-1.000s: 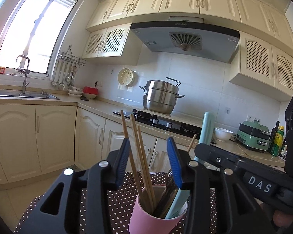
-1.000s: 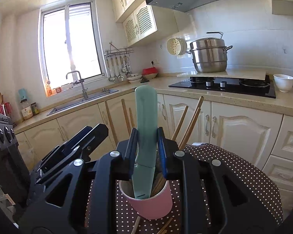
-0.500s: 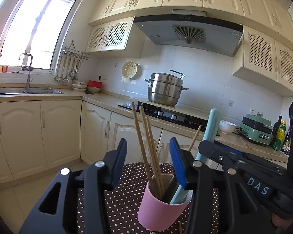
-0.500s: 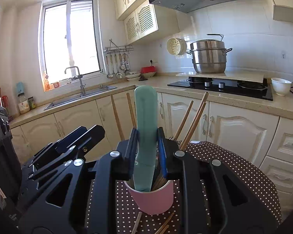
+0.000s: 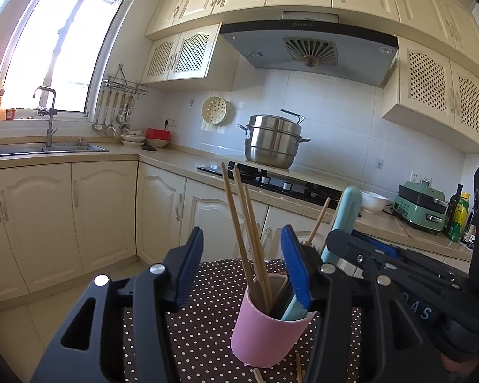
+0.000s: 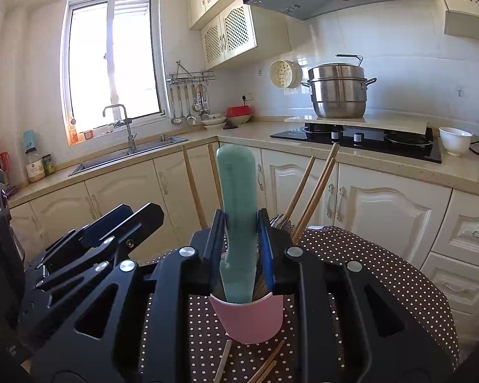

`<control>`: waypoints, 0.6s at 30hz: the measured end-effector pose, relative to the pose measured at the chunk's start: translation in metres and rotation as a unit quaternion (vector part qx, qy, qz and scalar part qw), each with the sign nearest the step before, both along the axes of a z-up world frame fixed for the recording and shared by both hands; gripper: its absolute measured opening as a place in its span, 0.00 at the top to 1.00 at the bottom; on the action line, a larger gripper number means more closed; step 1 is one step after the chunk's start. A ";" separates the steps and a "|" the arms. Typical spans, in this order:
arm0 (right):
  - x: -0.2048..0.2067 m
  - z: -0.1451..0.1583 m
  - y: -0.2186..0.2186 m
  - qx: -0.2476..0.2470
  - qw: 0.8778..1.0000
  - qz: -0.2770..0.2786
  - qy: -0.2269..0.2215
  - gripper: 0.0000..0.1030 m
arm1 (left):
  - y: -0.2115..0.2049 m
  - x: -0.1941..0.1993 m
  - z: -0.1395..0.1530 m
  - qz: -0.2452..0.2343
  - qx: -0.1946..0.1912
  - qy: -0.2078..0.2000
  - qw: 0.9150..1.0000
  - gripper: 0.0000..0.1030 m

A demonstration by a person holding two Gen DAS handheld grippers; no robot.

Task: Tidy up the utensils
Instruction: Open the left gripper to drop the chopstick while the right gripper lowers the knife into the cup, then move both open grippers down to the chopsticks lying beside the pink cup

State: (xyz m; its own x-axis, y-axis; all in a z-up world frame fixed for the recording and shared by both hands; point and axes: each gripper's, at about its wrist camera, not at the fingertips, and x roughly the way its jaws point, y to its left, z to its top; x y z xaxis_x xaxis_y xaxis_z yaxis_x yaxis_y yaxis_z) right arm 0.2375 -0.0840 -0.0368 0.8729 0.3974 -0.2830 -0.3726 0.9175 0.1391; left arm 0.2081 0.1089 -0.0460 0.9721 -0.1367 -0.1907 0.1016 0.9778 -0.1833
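Cup (image 6: 250,319) rim hides teal handle's (image 6: 238,210) lower end; right hand-held gripper (image 6: 239,252) clamps it, left hand-held gripper (image 5: 242,268) opening, empty

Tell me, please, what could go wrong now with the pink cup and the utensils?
The right gripper grips the teal handle low inside the pink cup; pulling sideways may tip the cup. The left gripper, its jaws opening, straddles the chopsticks and may knock them out.
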 end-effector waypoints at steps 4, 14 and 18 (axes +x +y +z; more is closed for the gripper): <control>-0.003 0.002 -0.001 -0.001 1.000 -0.001 -0.003 0.76 | 0.003 -0.005 0.002 0.001 -0.003 -0.002 1.000 0.49; -0.016 0.006 -0.004 -0.005 1.000 -0.001 -0.004 0.75 | 0.002 -0.022 0.010 -0.003 -0.002 -0.002 1.000 0.48; -0.025 0.007 -0.005 -0.010 1.000 -0.001 -0.003 0.75 | -0.001 -0.031 0.013 -0.012 -0.003 0.005 1.000 0.48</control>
State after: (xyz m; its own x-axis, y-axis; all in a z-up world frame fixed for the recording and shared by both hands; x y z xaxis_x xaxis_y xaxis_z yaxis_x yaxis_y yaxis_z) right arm 0.2127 -0.0892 -0.0301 0.8758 0.3892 -0.2854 -0.3707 0.9212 0.1185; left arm 0.1773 0.1080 -0.0330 0.9663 -0.1616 -0.2002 0.1235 0.9740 -0.1900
